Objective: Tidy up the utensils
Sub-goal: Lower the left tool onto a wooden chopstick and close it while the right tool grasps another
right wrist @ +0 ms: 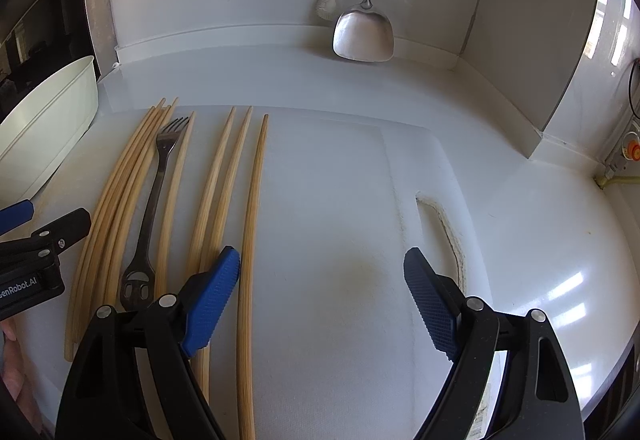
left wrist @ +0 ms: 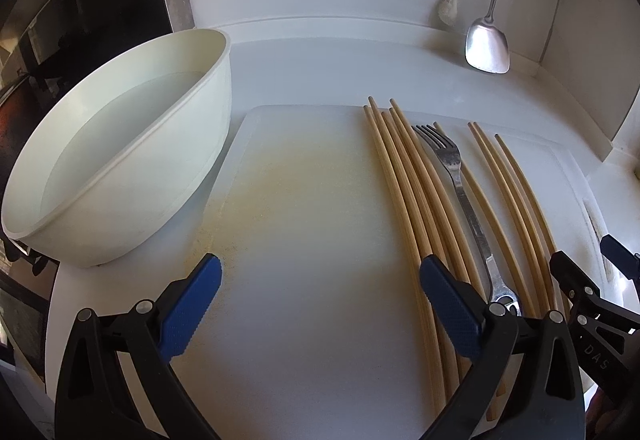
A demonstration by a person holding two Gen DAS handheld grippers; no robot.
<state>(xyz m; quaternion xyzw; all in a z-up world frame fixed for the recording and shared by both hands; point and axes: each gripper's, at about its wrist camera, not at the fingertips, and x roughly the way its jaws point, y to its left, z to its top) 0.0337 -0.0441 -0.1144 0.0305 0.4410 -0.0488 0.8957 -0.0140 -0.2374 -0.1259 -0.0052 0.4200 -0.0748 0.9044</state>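
I am holding both grippers low over the white cutting board [left wrist: 304, 224], side by side, each one spread wide and gripping nothing. My left gripper [left wrist: 320, 280] is hovering over the bare, slightly stained middle of the board, its right finger sitting just above the near ends of the chopsticks [left wrist: 404, 175]. My right gripper [right wrist: 322, 272] is hanging over the empty right half of the board, with its left finger just beside the outermost chopstick [right wrist: 254, 207].

The utensils are lying lengthwise on the board, tips pointing toward the wall: a tight bunch of chopsticks on the left, a metal fork [right wrist: 154, 195] tucked among them, then one single stick and three looser ones farther right. I judge the fork is the odd one out, so sorting is not finished. The white basin [left wrist: 120, 143] is standing at the board's left edge, holding what looks like water. A metal spatula [right wrist: 364, 35] is hanging against the back wall, well apart from my work.
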